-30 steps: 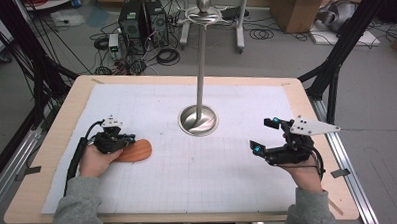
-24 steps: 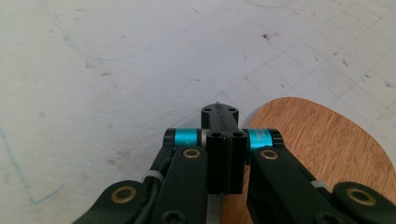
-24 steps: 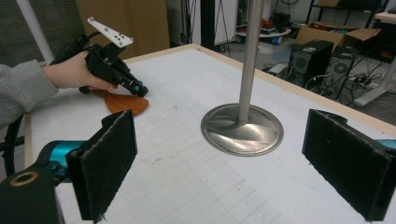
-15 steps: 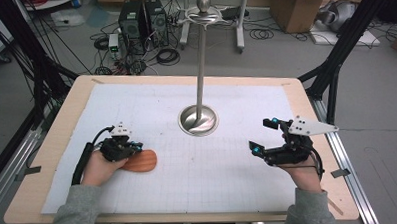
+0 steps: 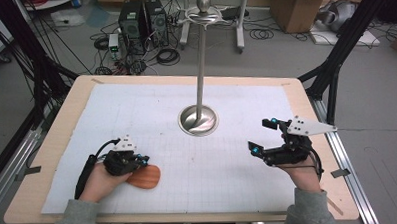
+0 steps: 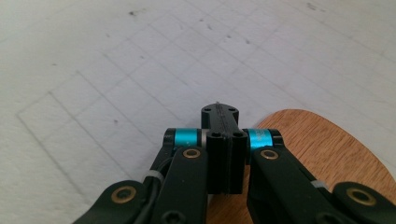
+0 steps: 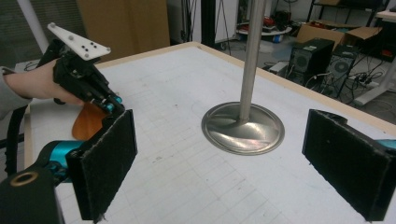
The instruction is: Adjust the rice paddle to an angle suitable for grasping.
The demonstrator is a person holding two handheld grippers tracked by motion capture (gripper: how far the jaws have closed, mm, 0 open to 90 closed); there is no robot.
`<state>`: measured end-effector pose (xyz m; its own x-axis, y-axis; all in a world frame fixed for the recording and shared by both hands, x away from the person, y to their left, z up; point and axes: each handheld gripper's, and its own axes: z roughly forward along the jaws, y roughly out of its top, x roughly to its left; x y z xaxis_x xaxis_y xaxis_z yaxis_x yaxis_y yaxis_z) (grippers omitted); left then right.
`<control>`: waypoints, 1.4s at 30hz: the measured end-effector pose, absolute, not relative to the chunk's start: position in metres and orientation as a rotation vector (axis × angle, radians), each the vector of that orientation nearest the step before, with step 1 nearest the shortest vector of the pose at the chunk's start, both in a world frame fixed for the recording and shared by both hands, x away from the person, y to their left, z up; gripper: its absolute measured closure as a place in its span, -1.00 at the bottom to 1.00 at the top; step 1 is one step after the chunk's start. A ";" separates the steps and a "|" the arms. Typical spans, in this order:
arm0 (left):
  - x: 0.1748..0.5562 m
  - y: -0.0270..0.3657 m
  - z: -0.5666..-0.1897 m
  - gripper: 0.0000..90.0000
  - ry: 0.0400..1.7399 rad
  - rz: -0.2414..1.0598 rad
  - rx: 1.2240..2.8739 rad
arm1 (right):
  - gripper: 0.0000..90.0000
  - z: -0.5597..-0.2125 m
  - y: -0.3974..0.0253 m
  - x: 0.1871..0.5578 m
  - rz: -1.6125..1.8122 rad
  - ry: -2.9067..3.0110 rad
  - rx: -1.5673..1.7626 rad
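One flat wooden piece (image 5: 143, 177), oval and reddish-brown, lies on the white gridded mat (image 5: 188, 157) at the table's near left, its long axis running roughly left to right. The left gripper (image 5: 142, 159) hangs directly over its left end, jaws pressed together with nothing between them; whether they touch the wood cannot be told. The right gripper (image 5: 264, 135) hovers well apart, jaws spread wide and empty, facing the metal stand (image 5: 199, 118).
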<state>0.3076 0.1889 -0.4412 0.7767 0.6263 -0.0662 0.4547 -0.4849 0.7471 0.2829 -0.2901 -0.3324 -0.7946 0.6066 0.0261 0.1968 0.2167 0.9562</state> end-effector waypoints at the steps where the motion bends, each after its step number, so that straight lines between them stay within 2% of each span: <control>1: 0.306 0.190 -0.442 0.99 0.799 0.269 2.158 | -0.81 -0.333 -0.289 0.283 1.597 2.148 0.744; 6: 0.299 0.202 -0.434 0.99 0.795 0.352 2.079 | -0.81 -0.333 -0.287 0.283 1.594 2.157 0.744; 9: 0.290 0.223 -0.427 0.99 0.816 0.390 2.027 | -0.81 -0.332 -0.288 0.284 1.601 2.144 0.739; 18: 0.268 0.261 -0.429 0.99 0.879 0.431 1.986 | -0.81 -0.330 -0.282 0.290 1.617 2.153 0.726; 29: 0.251 0.279 -0.443 0.99 0.879 0.380 1.997 | -0.81 -0.330 -0.267 0.300 1.642 2.179 0.696; 42: 0.249 0.288 -0.448 0.99 0.829 0.304 2.006 | -0.81 -0.329 -0.271 0.299 1.641 2.170 0.697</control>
